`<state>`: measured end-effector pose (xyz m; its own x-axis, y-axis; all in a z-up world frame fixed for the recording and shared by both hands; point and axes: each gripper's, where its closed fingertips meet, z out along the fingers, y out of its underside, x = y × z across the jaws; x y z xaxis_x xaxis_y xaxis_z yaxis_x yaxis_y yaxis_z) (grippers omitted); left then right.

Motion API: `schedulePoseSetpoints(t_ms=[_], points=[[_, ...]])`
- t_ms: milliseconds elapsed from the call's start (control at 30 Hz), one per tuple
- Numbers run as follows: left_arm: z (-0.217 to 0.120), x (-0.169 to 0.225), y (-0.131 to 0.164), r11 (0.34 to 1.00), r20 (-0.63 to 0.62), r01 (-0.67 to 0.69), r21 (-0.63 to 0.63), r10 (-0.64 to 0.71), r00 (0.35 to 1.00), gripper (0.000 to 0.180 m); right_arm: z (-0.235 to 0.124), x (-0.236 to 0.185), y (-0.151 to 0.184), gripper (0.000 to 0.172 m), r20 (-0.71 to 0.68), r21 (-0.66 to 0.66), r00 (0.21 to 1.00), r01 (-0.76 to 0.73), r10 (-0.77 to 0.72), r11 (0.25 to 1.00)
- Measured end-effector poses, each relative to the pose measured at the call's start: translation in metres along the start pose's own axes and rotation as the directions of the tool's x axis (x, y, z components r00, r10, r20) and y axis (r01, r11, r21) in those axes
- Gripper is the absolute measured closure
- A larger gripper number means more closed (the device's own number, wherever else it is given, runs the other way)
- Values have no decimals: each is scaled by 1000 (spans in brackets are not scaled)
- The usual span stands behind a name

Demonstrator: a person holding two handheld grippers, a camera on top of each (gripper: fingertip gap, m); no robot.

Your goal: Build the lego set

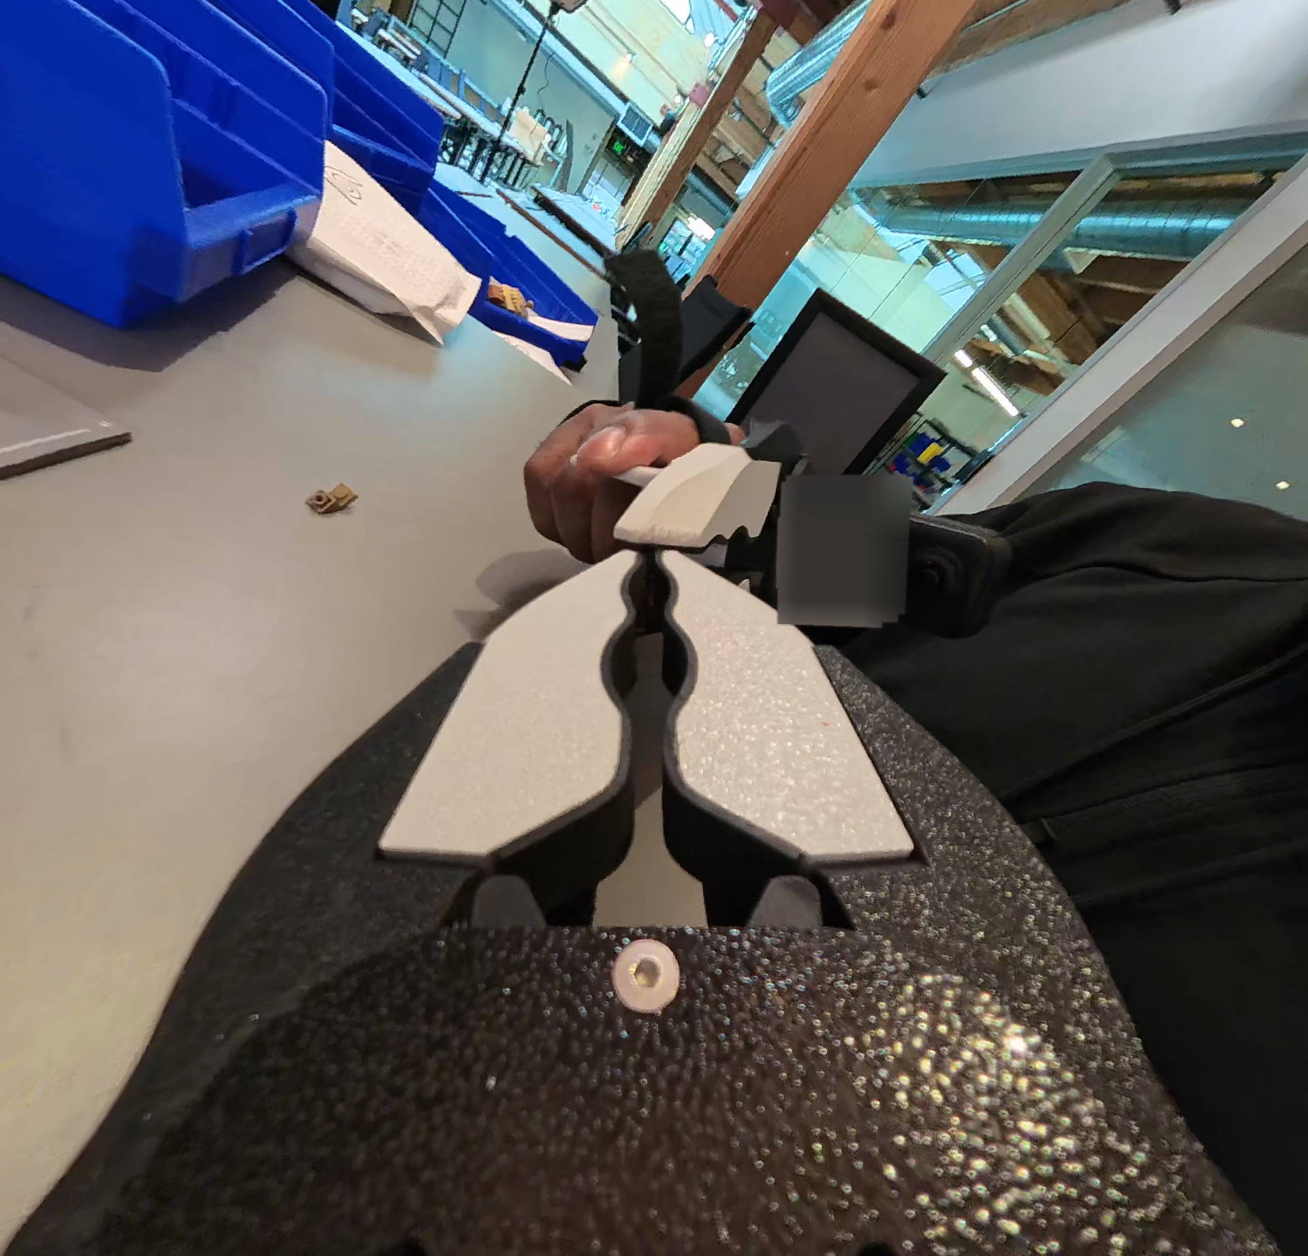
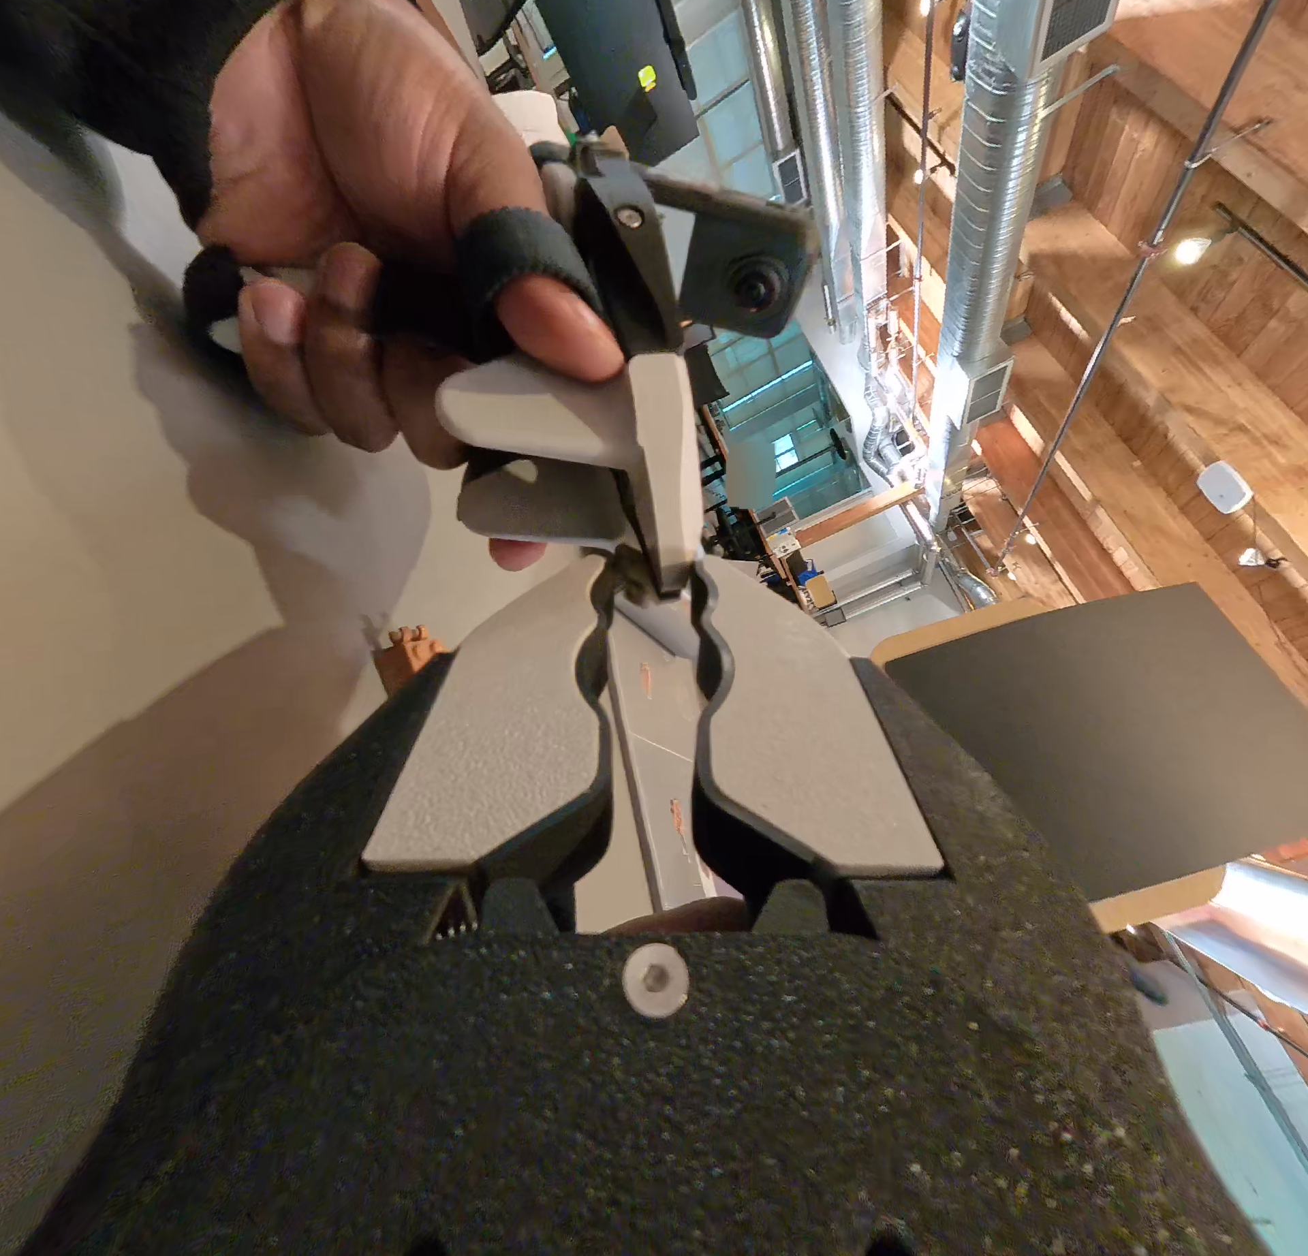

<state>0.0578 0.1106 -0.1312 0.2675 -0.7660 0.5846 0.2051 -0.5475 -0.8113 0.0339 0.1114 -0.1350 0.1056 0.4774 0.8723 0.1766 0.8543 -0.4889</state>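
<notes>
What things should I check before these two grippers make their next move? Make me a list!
1. Left gripper fingertips together: ok, they meet at the tips.
2. Right gripper fingers apart: ok, there is a gap between them.
3. The grippers are clear of each other: not ok. The left gripper's tips poke in between the right gripper's fingers.
4. Small dark piece firmly held: cannot tell. It sits at the crowded tips and is partly hidden.
5. Loose tan piece out of the way: ok. It lies alone on the grey table, well off to the side.
</notes>
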Motion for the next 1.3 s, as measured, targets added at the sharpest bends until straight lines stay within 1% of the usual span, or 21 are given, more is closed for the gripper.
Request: schedulePoseSetpoints(t_ms=[400,500,1300], points=[[0,1,-6,998,-19,31,49,-30,999,180,0,5,1,152,-22,2,999,-33,33,999],[-2,1,-9,997,-27,31,72,-30,999,178,-1,7,1,152,-24,8,999,-48,49,999],[-3,2,-16,990,-34,45,130,-41,999,173,-2,16,2,161,-56,9,995,-81,81,997]])
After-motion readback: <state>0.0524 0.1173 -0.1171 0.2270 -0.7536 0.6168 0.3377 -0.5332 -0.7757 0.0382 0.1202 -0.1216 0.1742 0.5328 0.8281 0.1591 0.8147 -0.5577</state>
